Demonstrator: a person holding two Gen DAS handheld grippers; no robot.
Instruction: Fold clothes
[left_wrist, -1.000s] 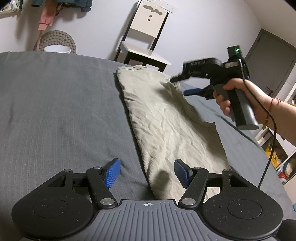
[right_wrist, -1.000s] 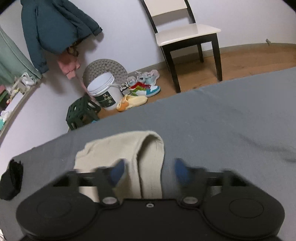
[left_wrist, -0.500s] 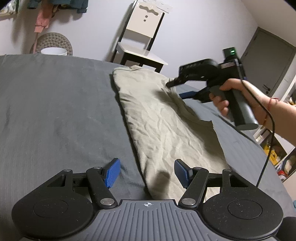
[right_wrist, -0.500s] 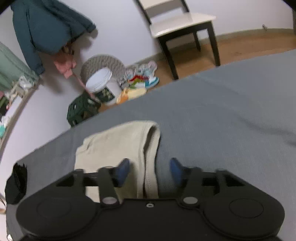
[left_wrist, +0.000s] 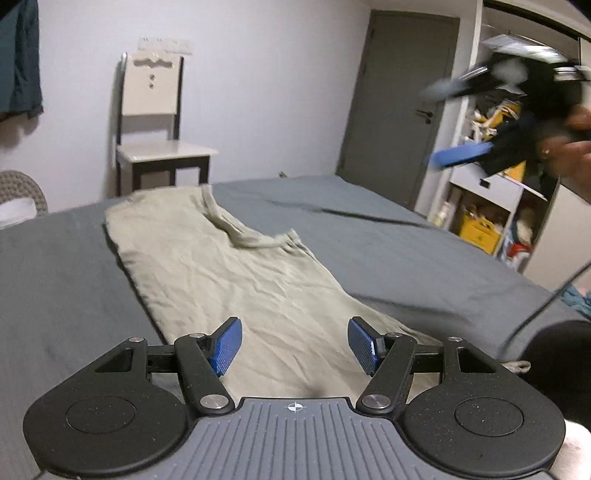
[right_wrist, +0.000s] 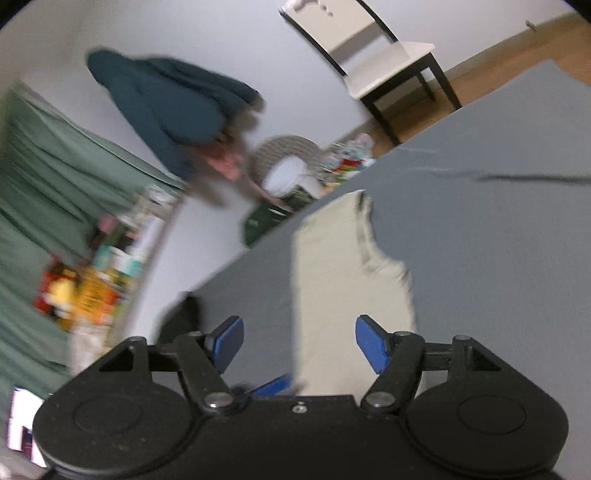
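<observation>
Wrinkled matt cloth shirt (left_wrist: 236, 280)

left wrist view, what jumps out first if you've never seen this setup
The long beige garment lying lengthwise on the grey bed, its near end between the open blue fingers of the left gripper. Then the right gripper, a blurred shape held high at upper right, clear of the cloth.

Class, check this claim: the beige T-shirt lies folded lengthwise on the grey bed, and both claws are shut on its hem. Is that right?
Not quite. The beige T-shirt does lie folded lengthwise on the grey bed, but both claws are open and hold nothing: the left claw in the left wrist view, the right claw in the right wrist view.
</observation>
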